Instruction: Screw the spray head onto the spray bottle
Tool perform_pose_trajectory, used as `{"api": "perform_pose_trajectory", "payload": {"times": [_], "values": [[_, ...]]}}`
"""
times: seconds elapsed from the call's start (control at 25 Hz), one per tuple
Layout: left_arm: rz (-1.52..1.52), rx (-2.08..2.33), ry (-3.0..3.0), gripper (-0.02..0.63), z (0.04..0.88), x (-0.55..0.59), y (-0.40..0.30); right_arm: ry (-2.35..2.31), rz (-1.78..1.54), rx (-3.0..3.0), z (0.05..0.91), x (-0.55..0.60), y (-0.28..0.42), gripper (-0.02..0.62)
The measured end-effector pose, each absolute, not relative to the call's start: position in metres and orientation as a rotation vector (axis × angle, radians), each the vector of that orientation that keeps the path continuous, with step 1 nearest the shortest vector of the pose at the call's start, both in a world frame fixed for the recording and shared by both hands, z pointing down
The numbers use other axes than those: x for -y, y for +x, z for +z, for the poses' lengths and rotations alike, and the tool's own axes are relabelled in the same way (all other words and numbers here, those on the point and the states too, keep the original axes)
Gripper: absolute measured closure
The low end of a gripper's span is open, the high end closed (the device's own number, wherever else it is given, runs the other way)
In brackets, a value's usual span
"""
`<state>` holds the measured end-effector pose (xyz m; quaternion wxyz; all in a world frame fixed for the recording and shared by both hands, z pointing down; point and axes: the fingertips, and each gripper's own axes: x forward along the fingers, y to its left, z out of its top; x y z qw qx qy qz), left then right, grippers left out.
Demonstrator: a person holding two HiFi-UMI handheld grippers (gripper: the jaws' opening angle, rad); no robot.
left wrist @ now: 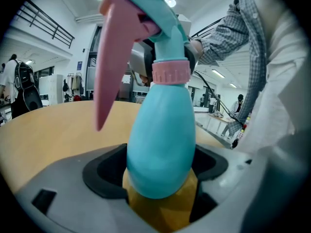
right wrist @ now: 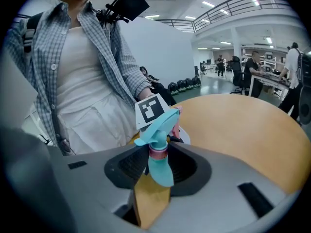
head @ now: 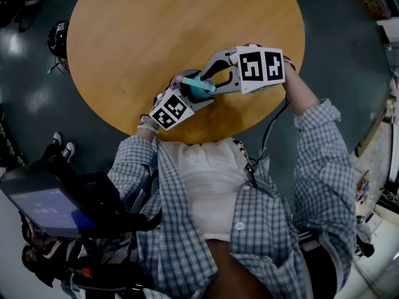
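A teal spray bottle [head: 198, 92] with a pink collar [left wrist: 171, 72] and a teal spray head [left wrist: 146, 18] with a pink trigger is held over the near edge of the round wooden table [head: 156, 30]. The head sits on the bottle's neck. My left gripper [left wrist: 160, 178] is shut on the bottle's body [left wrist: 160, 144], low down. My right gripper [right wrist: 158, 164] comes from the opposite side. Its jaws stand on either side of the collar [right wrist: 158, 150] and neck, and I see no firm pinch on them. In the head view the two grippers [head: 190, 95] [head: 209, 80] meet at the bottle.
The person's torso and checked sleeves are close behind both grippers. A cable [head: 271, 126] hangs from the right gripper. A dark stand with a screen [head: 50, 207] is at the lower left, and a black object [head: 58, 36] lies on the floor left of the table.
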<state>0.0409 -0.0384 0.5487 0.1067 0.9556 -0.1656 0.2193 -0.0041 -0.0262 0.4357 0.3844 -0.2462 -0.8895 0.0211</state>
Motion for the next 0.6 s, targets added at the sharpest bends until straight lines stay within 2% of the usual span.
{"api": "perform_pose_trajectory", "payload": {"times": [0.24, 0.6], "values": [[0.628, 0.502, 2.8, 0.199, 0.5466, 0.0393, 0.039, -0.426, -0.008, 2.425, 0.4322, 0.0272, -0.0024, 0.477], [0.608, 0.547, 2.781, 0.199, 0.5404, 0.044, 0.0364, 0.353, -0.079, 2.641, 0.4318, 0.0309, 0.0038, 0.477]]}}
